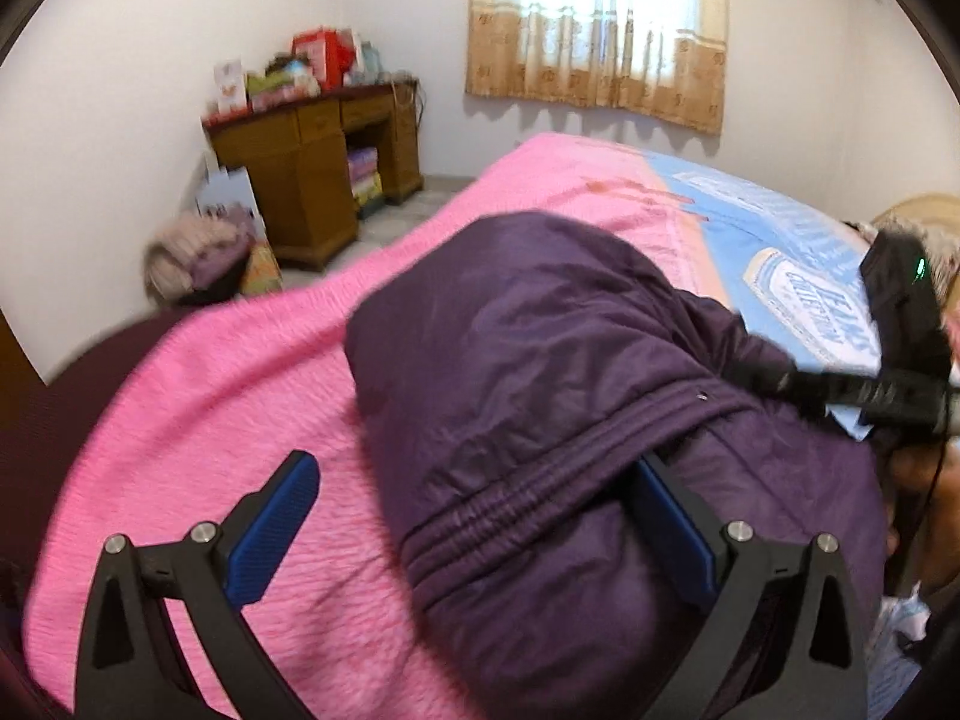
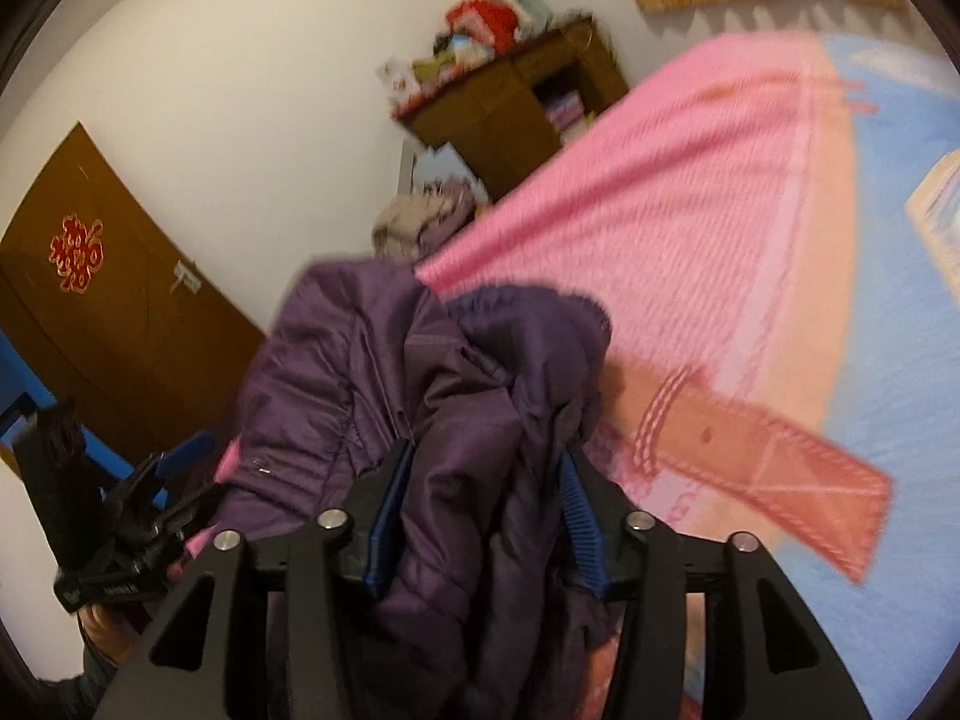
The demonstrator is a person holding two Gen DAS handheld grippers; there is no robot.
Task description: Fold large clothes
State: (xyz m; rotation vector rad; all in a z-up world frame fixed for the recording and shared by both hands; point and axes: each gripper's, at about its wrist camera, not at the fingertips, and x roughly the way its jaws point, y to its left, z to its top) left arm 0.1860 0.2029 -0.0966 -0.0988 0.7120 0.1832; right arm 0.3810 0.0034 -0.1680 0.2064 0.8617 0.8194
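One purple padded jacket [image 1: 540, 396] is heaped on the pink bedspread [image 1: 240, 396]; the left hand-held gripper [image 1: 480, 516] is spread wide; the right hand-held gripper [image 2: 480, 516] is loosened around jacket folds; one wooden desk [image 1: 318, 174] is seen beyond.

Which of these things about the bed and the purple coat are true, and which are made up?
1. The purple coat lies on a pink blanket. True.
2. The curtain over the window is dark green. False: it is tan and cream.
3. The left tool has its blue fingers spread wide apart. True.
4. The wooden desk has nothing on top. False: boxes and cards are piled on it.
5. The right tool has purple coat fabric between its fingers. True.
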